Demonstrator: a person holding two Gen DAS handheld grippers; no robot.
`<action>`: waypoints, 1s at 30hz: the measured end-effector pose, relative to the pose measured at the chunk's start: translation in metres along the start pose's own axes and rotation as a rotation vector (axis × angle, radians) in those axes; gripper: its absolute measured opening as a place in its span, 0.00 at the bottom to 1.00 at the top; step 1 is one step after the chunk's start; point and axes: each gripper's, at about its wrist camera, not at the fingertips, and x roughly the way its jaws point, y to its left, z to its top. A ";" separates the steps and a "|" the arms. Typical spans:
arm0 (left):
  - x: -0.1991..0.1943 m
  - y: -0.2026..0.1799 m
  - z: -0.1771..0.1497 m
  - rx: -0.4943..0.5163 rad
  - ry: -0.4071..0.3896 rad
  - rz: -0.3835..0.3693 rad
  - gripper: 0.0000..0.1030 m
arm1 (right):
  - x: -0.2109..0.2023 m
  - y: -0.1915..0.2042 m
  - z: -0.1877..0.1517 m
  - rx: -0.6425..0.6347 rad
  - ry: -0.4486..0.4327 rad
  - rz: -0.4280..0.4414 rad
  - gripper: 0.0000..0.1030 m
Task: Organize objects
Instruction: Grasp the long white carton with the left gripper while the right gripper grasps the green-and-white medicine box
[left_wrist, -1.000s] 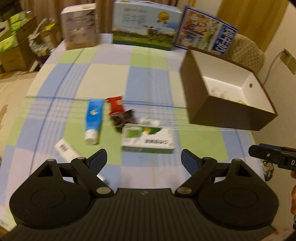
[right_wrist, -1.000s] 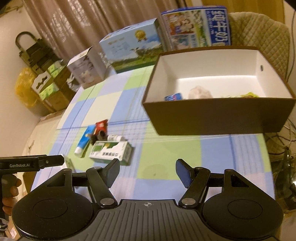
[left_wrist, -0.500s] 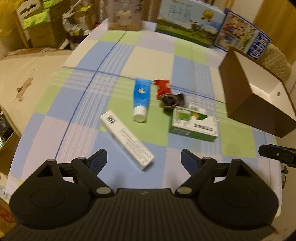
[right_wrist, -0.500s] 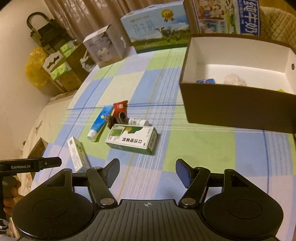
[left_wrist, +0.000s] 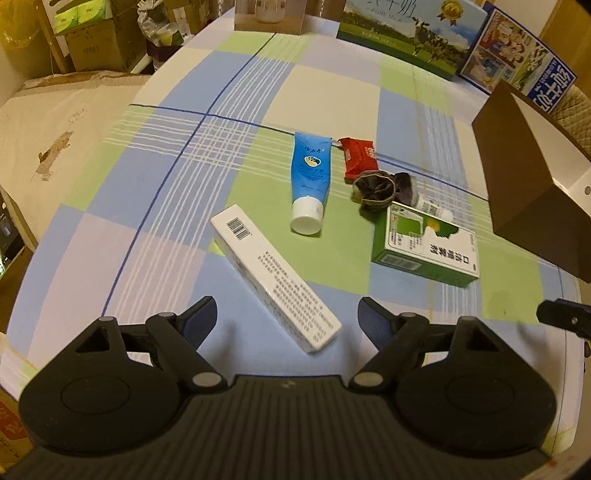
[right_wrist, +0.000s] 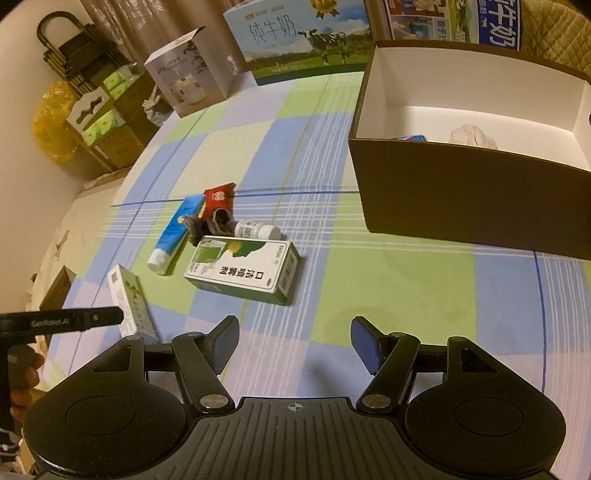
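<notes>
The tablecloth (left_wrist: 258, 107) is a check of pale blue, light green, cream and lilac, crossed by thin white stripes and dark blue lines. At mid-frame lie a bright blue tube (left_wrist: 309, 177) with a white cap, a red packet (left_wrist: 360, 158), a dark brown-grey scrunchie (left_wrist: 375, 188), a green-and-white carton (left_wrist: 424, 243) printed in black characters, and a long white box (left_wrist: 275, 277) with a black barcode (small grey print along its side). At the right edge the open box (right_wrist: 472, 199) is dark brown outside and white inside.

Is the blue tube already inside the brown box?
No, the blue tube lies on the tablecloth, apart from the brown box.
</notes>
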 end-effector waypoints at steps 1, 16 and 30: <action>0.003 0.000 0.002 -0.003 -0.002 0.000 0.78 | 0.001 -0.001 0.001 0.000 0.002 -0.001 0.63; 0.050 0.006 0.021 -0.008 0.046 0.084 0.55 | 0.042 -0.002 0.031 -0.036 -0.008 0.035 0.62; 0.039 0.048 0.005 -0.045 0.042 0.143 0.21 | 0.105 0.011 0.059 -0.096 -0.016 0.130 0.62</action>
